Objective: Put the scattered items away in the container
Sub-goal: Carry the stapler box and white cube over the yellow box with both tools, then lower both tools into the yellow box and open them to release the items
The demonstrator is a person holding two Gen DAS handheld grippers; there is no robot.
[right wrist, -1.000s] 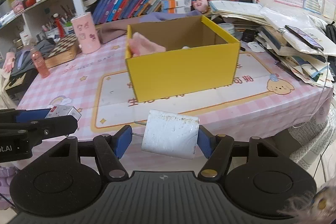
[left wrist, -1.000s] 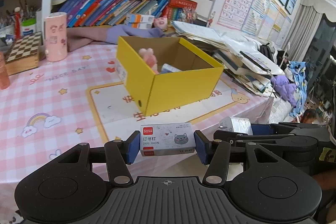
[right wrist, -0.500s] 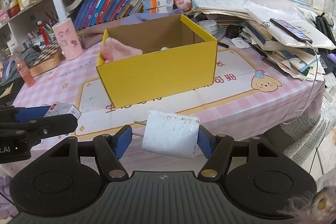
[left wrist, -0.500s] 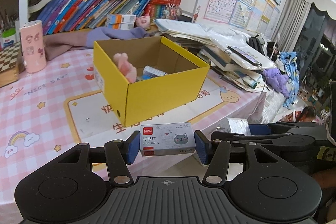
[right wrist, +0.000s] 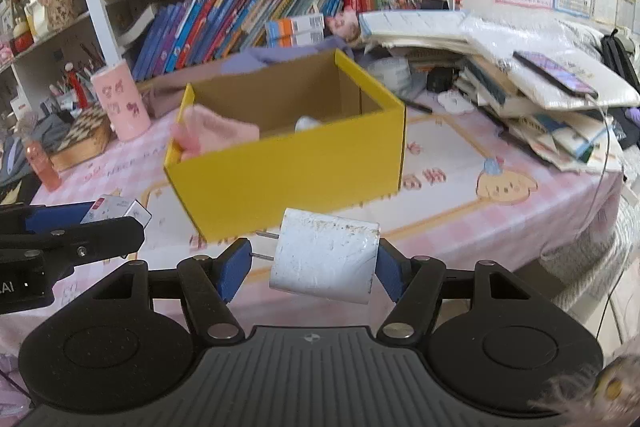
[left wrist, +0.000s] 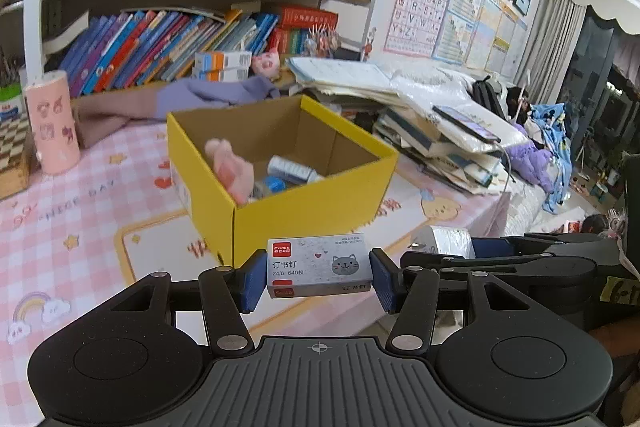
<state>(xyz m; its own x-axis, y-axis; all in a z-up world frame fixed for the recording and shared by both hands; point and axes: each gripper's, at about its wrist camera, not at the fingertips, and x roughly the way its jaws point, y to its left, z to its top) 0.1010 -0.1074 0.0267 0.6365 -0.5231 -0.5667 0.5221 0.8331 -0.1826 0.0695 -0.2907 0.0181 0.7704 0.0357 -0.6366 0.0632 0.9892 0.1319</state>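
A yellow cardboard box [left wrist: 312, 215] [right wrist: 288, 183] stands open on the pink checked tablecloth, holding a pink plush toy [left wrist: 230, 167], a white tube and a blue item. My left gripper [left wrist: 318, 277] is shut on a small grey staple box [left wrist: 318, 265] with a cat picture, in front of the yellow box's near corner. My right gripper [right wrist: 312, 261] is shut on a white plug adapter [right wrist: 326, 261] whose two metal prongs point left. Each gripper shows in the other's view, the left gripper [right wrist: 116, 217] and the right gripper [left wrist: 444, 247], side by side.
A pink cup [left wrist: 52, 123] and a chessboard [right wrist: 80, 135] stand at the left. Stacked books and papers [left wrist: 420, 115] crowd the table's right end. Bookshelves [right wrist: 248, 19] line the back. A purple cloth [left wrist: 216, 95] lies behind the box.
Both grippers, still holding their items, have moved closer to the yellow box and shifted sideways; more of the box's inside shows now in the left wrist view.
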